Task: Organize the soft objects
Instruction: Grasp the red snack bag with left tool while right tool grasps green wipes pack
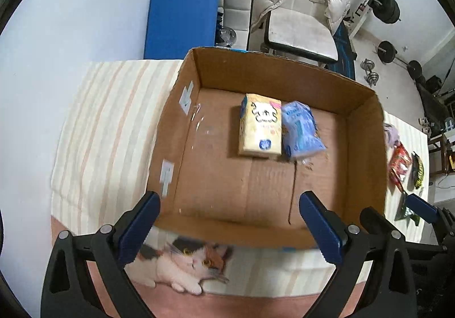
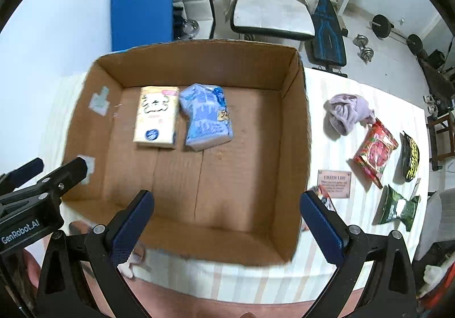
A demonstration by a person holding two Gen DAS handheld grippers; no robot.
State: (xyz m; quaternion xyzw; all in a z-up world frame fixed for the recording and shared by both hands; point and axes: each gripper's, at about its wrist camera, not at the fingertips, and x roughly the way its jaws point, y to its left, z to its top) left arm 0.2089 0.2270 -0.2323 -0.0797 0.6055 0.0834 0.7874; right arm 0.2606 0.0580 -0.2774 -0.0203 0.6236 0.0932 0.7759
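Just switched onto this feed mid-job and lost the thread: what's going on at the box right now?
A person holds two grippers above an open cardboard box on a striped cloth. Both the left gripper and the right gripper are open and empty. Inside the box, a yellow tissue pack and a blue tissue pack lie side by side. Outside it, on the cloth, wait a purple cloth bundle, a red snack bag, a black-and-yellow bag and a green bag.

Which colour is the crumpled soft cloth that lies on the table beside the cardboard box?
The crumpled soft cloth is pale lilac; the right wrist view shows it best.
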